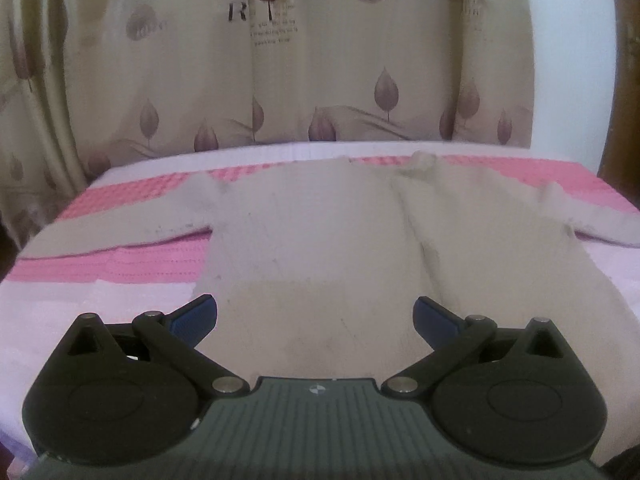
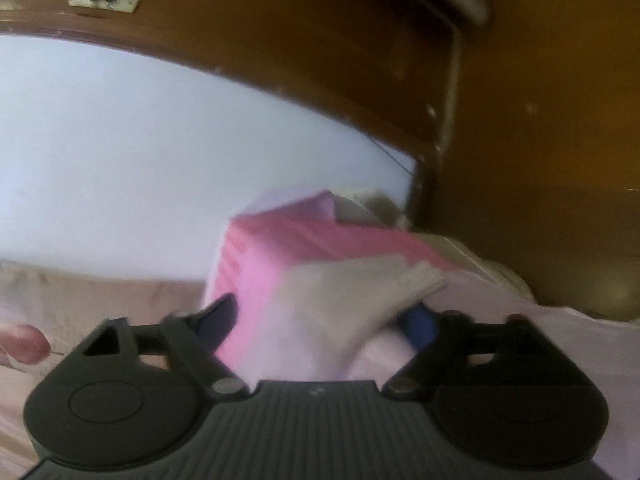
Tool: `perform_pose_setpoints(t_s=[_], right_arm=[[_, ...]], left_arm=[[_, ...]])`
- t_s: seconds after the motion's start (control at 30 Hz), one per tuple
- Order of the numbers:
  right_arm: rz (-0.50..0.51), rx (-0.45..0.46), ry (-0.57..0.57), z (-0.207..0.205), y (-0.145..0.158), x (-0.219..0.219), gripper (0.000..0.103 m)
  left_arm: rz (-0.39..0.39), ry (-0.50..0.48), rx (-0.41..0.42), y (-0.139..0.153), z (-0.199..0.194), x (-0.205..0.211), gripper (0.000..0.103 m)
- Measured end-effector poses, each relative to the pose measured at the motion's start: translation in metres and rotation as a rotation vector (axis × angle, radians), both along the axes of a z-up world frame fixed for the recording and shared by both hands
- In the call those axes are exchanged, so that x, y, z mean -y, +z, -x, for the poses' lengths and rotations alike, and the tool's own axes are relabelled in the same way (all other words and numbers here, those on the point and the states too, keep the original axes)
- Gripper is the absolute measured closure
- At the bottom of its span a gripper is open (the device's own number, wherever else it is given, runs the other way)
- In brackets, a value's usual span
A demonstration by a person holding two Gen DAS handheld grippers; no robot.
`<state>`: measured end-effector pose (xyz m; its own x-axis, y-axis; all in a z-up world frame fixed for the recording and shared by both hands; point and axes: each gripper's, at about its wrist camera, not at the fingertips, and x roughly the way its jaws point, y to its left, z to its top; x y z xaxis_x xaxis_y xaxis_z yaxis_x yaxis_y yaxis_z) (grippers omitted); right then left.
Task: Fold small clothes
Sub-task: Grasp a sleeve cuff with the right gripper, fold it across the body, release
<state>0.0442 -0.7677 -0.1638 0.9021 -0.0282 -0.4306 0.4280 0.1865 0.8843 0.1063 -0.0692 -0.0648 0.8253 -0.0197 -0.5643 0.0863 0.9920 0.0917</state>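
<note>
My left gripper (image 1: 316, 318) hangs spread wide over the hem of the sweater (image 1: 320, 248), holding nothing. The sweater lies flat ahead of it on the pink cloth (image 1: 160, 264), sleeves out to both sides. My right gripper (image 2: 326, 320) is also spread, with a sleeve cuff (image 2: 360, 292) between the fingers, not pinched. That view is blurred, so closing now may catch the pink cloth (image 2: 280, 248) with the cuff, or miss, and drag the sweater askew.

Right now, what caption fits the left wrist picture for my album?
Open left gripper hovers over a beige sweater spread flat on a pink-and-white cloth.
</note>
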Motion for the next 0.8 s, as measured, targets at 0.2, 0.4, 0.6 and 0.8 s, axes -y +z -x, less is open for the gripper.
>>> perform_pose_setpoints(t_s=[0.2,0.4,0.6,0.8], right_arm=[[0.127,0.022,-0.033,0.002,0.013,-0.002,0.094],[0.176,0.059,-0.020,0.007,0.039,-0.011,0.094],[0.215,0.117,-0.001,0.000,0.079,-0.029,0.094],[0.245,0.200,0.061,-0.022,0.134,-0.072,0.094]], left_arm=[[-0.062,0.009,0.014,-0.003,0.000,0.004,0.000],[-0.006,0.035,-0.035,-0.008,-0.006,-0.003,0.000],[0.031,0.063,-0.036,-0.004,-0.004,-0.016,0.000],[0.109,0.099,-0.040,-0.002,-0.002,-0.038,0.000]])
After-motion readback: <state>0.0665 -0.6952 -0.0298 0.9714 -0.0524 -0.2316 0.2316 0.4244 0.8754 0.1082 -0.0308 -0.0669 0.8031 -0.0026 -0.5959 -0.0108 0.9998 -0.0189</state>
